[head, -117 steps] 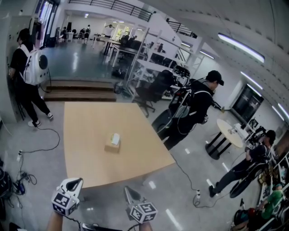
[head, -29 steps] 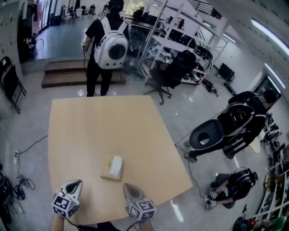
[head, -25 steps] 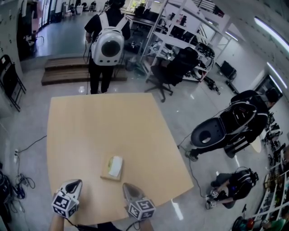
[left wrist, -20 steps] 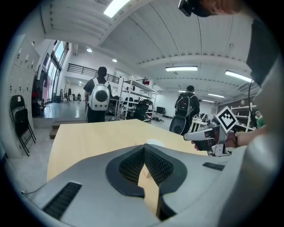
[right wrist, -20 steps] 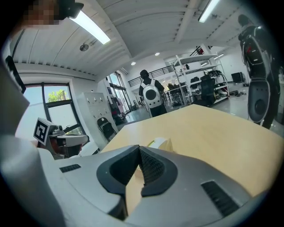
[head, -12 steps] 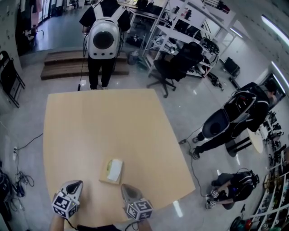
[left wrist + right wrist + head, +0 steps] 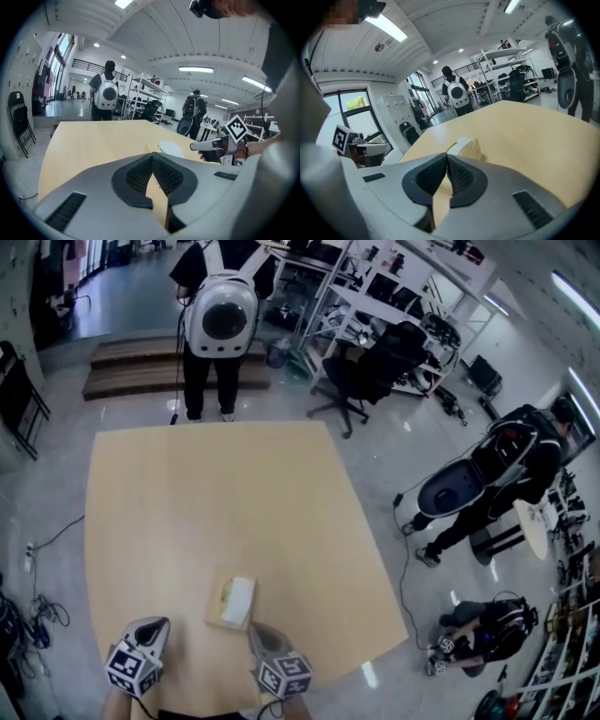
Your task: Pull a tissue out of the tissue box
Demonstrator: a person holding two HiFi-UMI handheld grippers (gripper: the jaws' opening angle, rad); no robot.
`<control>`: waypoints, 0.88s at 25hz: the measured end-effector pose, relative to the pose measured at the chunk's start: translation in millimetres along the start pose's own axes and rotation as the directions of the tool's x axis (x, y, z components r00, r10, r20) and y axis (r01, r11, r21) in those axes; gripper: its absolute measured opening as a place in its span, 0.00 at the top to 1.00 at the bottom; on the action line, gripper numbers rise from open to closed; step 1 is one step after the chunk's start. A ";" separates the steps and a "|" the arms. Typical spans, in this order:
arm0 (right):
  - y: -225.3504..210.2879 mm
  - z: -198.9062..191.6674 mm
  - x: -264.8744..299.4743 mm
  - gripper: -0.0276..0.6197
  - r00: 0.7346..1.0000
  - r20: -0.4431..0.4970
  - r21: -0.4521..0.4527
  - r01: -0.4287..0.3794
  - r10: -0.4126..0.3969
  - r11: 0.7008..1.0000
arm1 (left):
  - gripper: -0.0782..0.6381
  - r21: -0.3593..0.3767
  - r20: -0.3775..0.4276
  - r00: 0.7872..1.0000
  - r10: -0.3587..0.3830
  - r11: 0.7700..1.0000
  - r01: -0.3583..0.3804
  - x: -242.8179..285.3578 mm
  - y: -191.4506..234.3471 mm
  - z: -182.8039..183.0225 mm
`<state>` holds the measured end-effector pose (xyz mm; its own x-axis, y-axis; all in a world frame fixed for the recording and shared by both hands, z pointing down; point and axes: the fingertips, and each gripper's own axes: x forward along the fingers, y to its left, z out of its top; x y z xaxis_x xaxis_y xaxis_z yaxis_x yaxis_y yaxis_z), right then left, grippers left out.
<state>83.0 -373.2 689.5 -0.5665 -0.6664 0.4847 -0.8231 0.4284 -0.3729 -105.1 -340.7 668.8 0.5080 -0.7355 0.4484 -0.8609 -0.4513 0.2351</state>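
Note:
A tan tissue box [image 7: 232, 604] with a white tissue on top lies near the front edge of the wooden table [image 7: 206, 502]. In the head view my left gripper [image 7: 161, 622] is left of the box and my right gripper [image 7: 252, 627] is just at its near right corner. Both hover apart from it, jaws shut with nothing between them. The left gripper view shows its shut jaws [image 7: 152, 154] with the tissue [image 7: 171, 149] ahead on the right. The right gripper view shows shut jaws [image 7: 447, 157] right behind the box [image 7: 469, 148].
A person with a white backpack [image 7: 221, 320] stands at the table's far edge. An office chair [image 7: 375, 362] and shelving stand beyond it. Another person [image 7: 497, 470] bends over gear on the floor at right. Cables [image 7: 37, 610] lie on the floor at left.
The view has closed in on the table, and the box now sits nearer both grippers. Both grippers have sunk a little toward it. The backpack person shifted along the far edge.

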 end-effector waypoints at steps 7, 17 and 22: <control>-14.3 4.2 4.6 0.93 0.999 0.007 -0.002 0.037 -0.037 0.999 | 0.88 -0.006 -0.007 1.000 -0.002 1.000 0.002 7.9 2.4 0.1; -8.8 -2.5 16.9 0.70 1.000 -0.005 0.049 -0.023 0.023 0.999 | 0.88 -0.024 -0.014 1.000 -0.007 1.000 0.006 8.4 7.6 -0.9; 0.4 -16.2 22.4 0.65 0.997 -0.043 0.052 -0.055 0.057 0.997 | 0.88 -0.027 -0.005 1.000 -0.002 1.000 0.001 3.6 4.3 -2.8</control>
<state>69.4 -378.1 713.0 -0.6141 -0.6138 0.4961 -0.7873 0.4320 -0.4400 -107.0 -343.9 673.9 0.5091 -0.7325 0.4519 -0.8606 -0.4384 0.2591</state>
